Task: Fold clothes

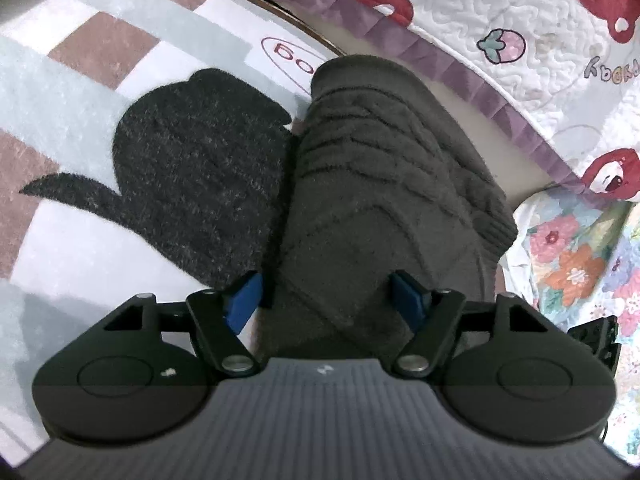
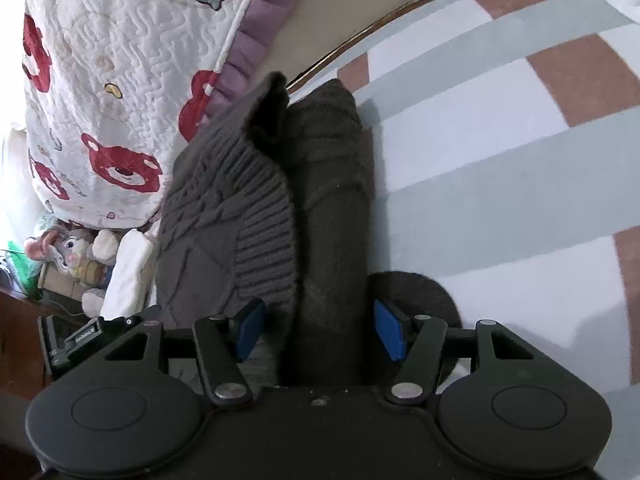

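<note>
My left tongs (image 1: 326, 300) and right tongs (image 2: 318, 330) stand spread around a fuzzy, bumpy gray sweater (image 1: 372, 184) on a checkered rug (image 1: 80, 92).

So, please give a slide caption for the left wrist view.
Left gripper straddling a folded grey knit sweater on a checked rug.

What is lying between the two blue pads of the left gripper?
In the left wrist view, the folded grey knit sweater fills the gap between the blue pads of the left gripper, which stand wide apart at its sides.
</note>
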### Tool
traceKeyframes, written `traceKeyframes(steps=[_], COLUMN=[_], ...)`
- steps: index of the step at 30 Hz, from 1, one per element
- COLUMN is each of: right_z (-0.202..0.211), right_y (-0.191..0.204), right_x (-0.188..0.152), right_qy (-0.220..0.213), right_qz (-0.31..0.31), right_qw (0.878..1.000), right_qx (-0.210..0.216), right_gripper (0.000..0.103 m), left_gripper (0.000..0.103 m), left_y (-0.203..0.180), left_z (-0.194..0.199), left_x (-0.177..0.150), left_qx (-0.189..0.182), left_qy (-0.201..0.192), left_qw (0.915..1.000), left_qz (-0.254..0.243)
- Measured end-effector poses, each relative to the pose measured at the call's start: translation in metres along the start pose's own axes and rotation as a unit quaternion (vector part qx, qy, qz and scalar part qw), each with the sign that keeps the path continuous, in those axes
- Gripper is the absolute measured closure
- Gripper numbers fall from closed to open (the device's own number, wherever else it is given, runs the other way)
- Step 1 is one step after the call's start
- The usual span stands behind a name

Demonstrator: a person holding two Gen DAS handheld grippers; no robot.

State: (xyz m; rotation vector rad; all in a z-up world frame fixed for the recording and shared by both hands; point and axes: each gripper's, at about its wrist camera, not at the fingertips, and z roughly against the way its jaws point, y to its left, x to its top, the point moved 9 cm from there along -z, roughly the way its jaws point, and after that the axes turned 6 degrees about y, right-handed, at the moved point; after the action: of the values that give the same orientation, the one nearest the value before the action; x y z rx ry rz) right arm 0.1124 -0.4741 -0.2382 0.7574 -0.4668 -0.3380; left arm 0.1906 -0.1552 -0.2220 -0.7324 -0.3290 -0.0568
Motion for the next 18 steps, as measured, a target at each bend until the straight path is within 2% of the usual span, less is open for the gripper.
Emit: traceKeyframes(steps=[4,6,7,9,11,12,14,16,18], right_z=[-0.007,-0.009,-0.011,-0.014,-0.018,-0.019,-0.019,-0.015,-0.008], right_y=[-0.001,-0.002,-0.002,-0.003,-0.003,-0.002,0.006,0.020,0.037], right_x=[0.006,0.010,0.013,0.017,0.020,0.021,0.020,0.019,0.020], right_qy=[-0.007,-0.013,-0.016,-0.023,-0.030,-0.032,-0.041,-0.047,-0.054], right_qz=[-0.009,-0.019,-0.025,-0.041,-0.057,-0.064,-0.040,0.008,0.054], right_qw=[1.000,1.000,0.999,0.998,0.997,0.996,0.997,0.998,0.997], right_qx=[0.011,0.018,0.021,0.030,0.041,0.046,0.043,0.030,0.018], right_gripper=[0.036,0.036,0.036,0.036,0.034,0.034,0.044,0.062,0.070], left_gripper=[0.020,0.020,0.021,0.032,0.046,0.050,0.062,0.065,0.066], left_y=[0.005,0.008,0.008,0.005,0.003,0.000,-0.007,-0.015,-0.022], left_z=[-0.004,-0.005,-0.006,-0.009,-0.013,-0.012,-0.008,-0.003,0.001], left_x=[-0.002,-0.002,-0.002,-0.004,-0.007,-0.007,-0.005,-0.003,-0.001], left_qx=[-0.029,-0.046,-0.053,-0.064,-0.058,-0.056,-0.053,-0.050,-0.046], left_qy=[-0.007,-0.010,-0.010,-0.008,-0.011,-0.013,-0.019,-0.025,-0.030], left_qw=[0.9990,0.9975,0.9969,0.9964,0.9973,0.9977,0.9982,0.9985,0.9983], left_qz=[0.034,0.052,0.057,0.055,0.044,0.037,0.019,0.002,-0.015])
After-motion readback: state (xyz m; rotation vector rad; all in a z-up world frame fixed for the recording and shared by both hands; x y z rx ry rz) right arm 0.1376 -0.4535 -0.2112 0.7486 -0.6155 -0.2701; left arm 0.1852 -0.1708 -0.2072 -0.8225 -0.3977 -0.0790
